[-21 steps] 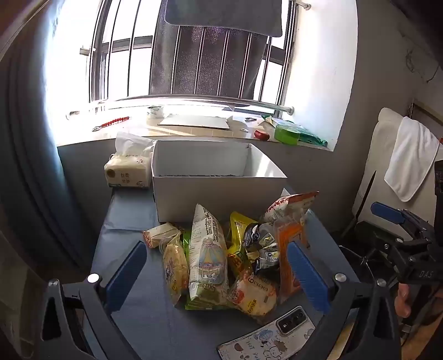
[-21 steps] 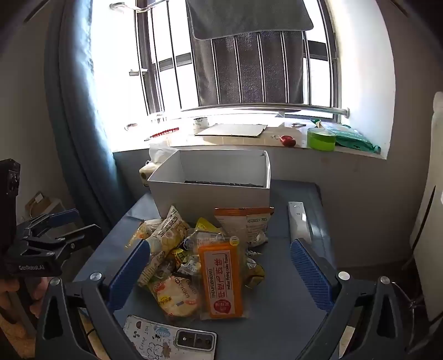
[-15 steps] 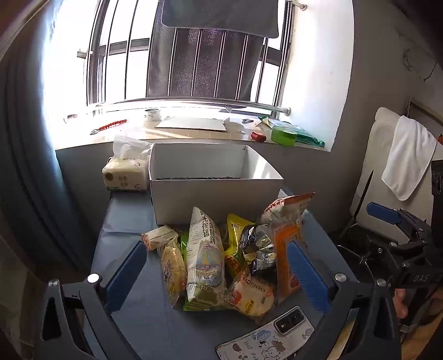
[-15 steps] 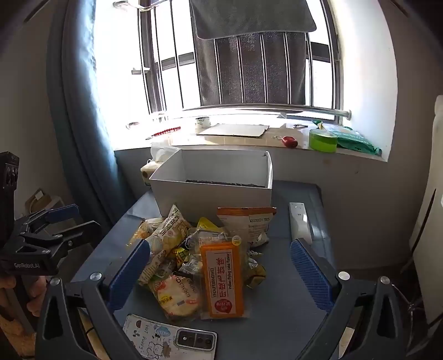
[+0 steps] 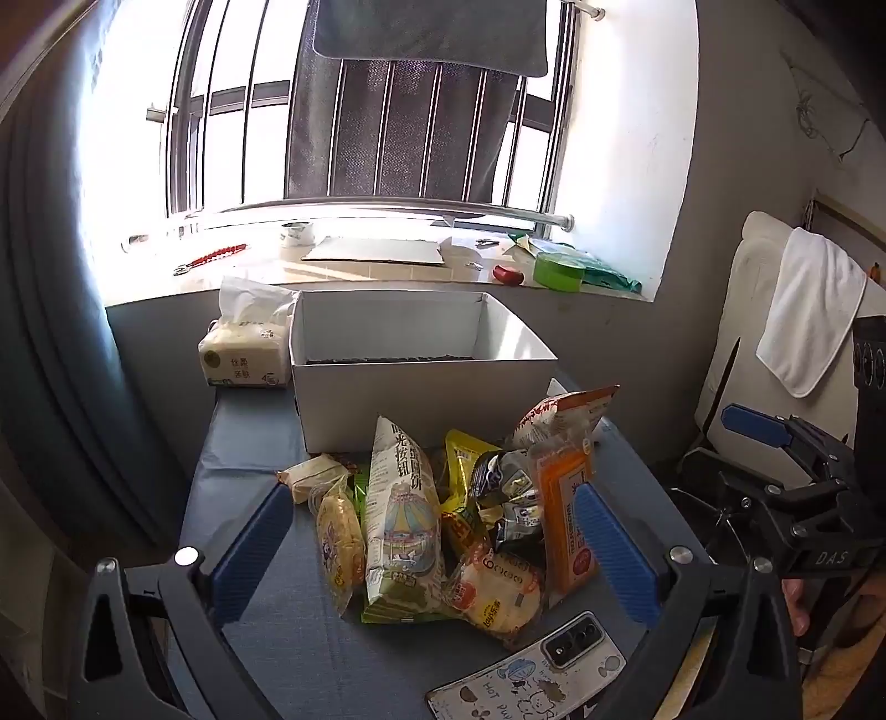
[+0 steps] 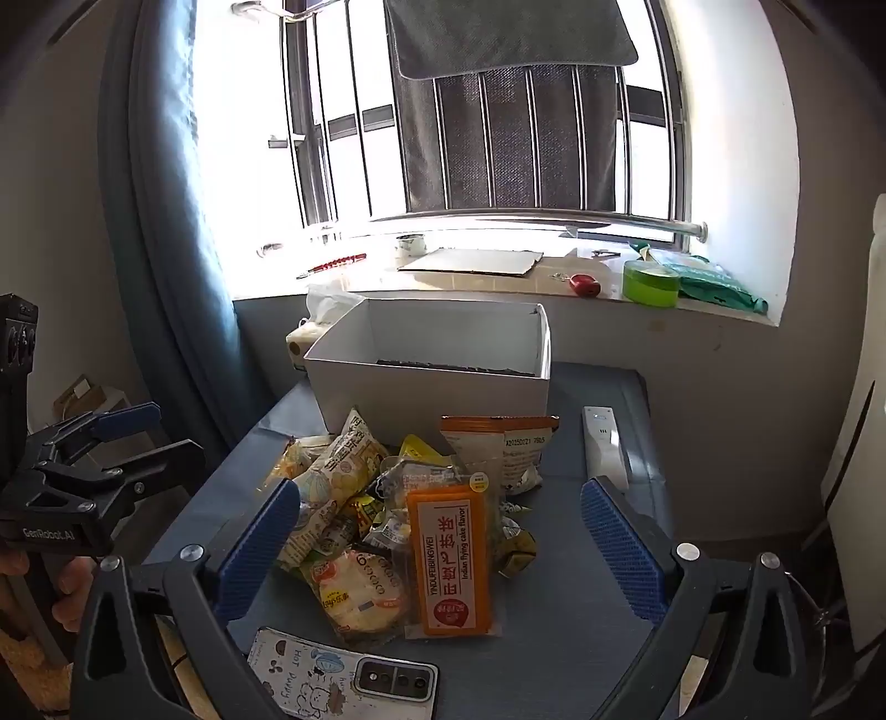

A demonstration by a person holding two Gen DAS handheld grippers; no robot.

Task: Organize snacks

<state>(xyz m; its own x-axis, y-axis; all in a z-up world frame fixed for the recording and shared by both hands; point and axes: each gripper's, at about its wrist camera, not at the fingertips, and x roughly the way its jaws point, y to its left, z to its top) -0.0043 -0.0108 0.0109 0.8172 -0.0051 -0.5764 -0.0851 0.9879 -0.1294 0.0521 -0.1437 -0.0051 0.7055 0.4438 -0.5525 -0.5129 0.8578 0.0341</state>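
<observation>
On blue-grey counter (image 6: 554,653) | heap of foil/plastic snack packets (image 5: 443,515) just before open white cardboard box (image 5: 421,382), none boxed yet | since 0.7 s ago: view barely drifts, nothing lifted, sorting not begun | left gripper (image 5: 432,554) & right gripper (image 6: 437,548) both agape, empty | count: 1 box, 1 phone (image 6: 343,681), approx 10 pkts (overlap, can't be sure)

Sunlit window corner

A barred window (image 6: 498,138) glares above a tan sill (image 6: 498,282); a blue curtain (image 6: 166,249) hangs left, grey walls (image 5: 736,166) around, a grey towel (image 6: 509,33) overhead.
</observation>
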